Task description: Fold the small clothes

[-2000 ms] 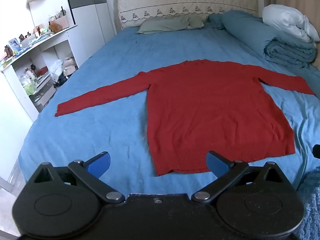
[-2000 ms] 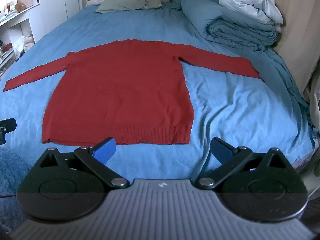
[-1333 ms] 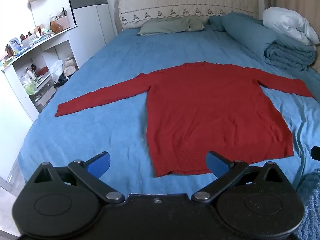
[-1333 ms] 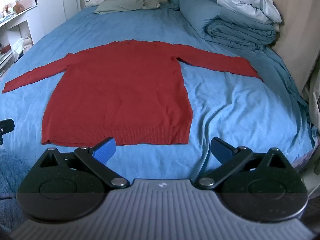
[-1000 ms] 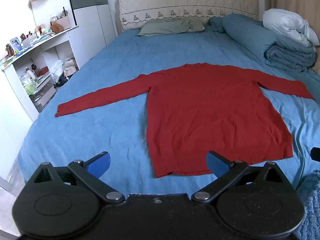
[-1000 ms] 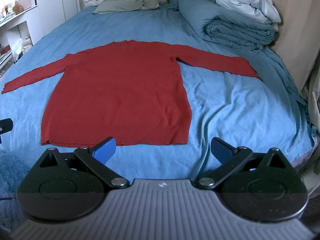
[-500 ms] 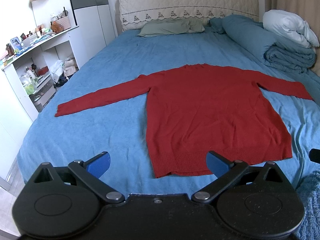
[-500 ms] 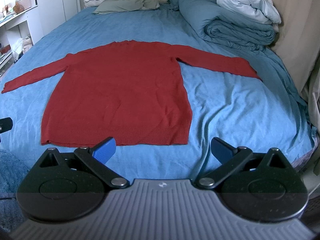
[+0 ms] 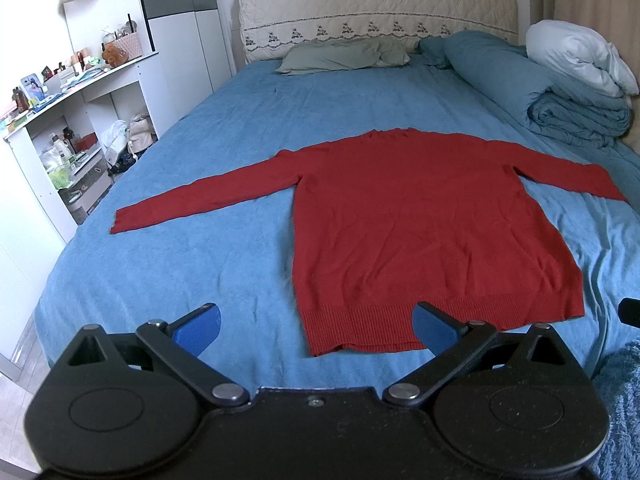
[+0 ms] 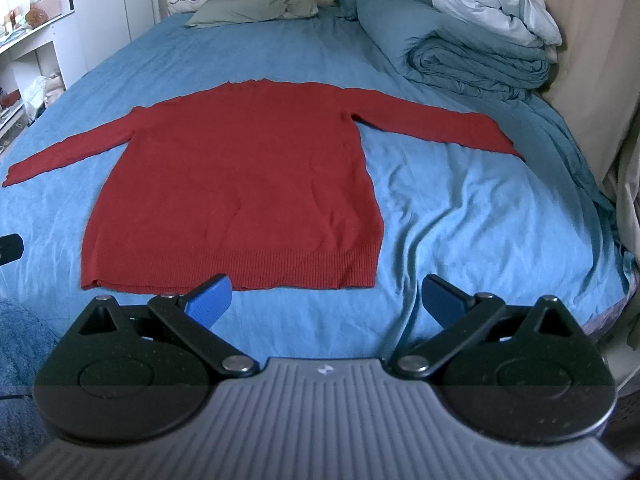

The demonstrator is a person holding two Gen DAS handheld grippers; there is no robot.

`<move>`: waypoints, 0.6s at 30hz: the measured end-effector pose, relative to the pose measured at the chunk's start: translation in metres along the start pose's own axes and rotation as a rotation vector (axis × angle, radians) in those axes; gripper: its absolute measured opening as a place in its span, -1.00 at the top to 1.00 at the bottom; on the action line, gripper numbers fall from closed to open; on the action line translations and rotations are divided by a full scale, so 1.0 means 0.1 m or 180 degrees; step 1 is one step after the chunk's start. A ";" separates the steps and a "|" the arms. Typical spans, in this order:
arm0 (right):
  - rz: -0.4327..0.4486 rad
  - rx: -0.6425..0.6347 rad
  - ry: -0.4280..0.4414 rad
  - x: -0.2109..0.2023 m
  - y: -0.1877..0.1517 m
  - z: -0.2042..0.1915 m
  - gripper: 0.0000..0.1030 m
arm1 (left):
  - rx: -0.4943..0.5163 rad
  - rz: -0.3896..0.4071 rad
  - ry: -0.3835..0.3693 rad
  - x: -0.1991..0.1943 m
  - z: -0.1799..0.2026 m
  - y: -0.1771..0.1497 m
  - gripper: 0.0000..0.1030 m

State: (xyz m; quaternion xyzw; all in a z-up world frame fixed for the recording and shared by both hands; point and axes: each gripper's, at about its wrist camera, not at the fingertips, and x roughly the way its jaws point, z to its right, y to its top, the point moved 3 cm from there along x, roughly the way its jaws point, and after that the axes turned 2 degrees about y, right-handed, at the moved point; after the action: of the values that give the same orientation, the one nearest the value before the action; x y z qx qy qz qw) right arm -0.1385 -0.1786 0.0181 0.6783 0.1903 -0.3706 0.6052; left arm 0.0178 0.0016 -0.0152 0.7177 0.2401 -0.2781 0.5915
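At the bed's left edge stands a white shelf unit (image 9: 76,128) crowded with small items, and the left gripper (image 9: 316,326) hangs over the foot edge of the bed (image 9: 192,256), its jaws spread wide and holding nothing. A red sweater (image 9: 420,232) lies flat in the middle of the bed, both sleeves stretched toward the side edges and its ribbed hem toward the foot edge. The right gripper (image 10: 326,300) hovers over the foot edge too, jaws wide and empty, with a rolled blue duvet (image 10: 460,48) along the bed's right edge.

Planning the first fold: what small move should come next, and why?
Probably send the left gripper toward the left sleeve: the red sweater lies flat, sleeves spread, and both grippers hang open, holding nothing.
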 end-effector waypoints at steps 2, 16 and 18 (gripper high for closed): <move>0.0001 -0.0004 0.0000 0.00 0.00 0.00 -1.00 | -0.0004 0.0005 -0.0002 0.00 0.00 0.00 -1.00; 0.0017 0.0006 0.0001 -0.01 0.00 0.02 -1.00 | -0.0026 0.0012 0.0005 -0.02 -0.01 0.00 -1.00; 0.0024 0.0004 0.0003 -0.01 0.00 0.02 -1.00 | -0.0026 0.0014 0.0005 -0.02 -0.01 0.00 -1.00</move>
State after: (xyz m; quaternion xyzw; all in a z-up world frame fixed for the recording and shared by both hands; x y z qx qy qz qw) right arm -0.1399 -0.1799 0.0187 0.6796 0.1877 -0.3682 0.6061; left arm 0.0167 0.0021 -0.0135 0.7160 0.2401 -0.2753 0.5949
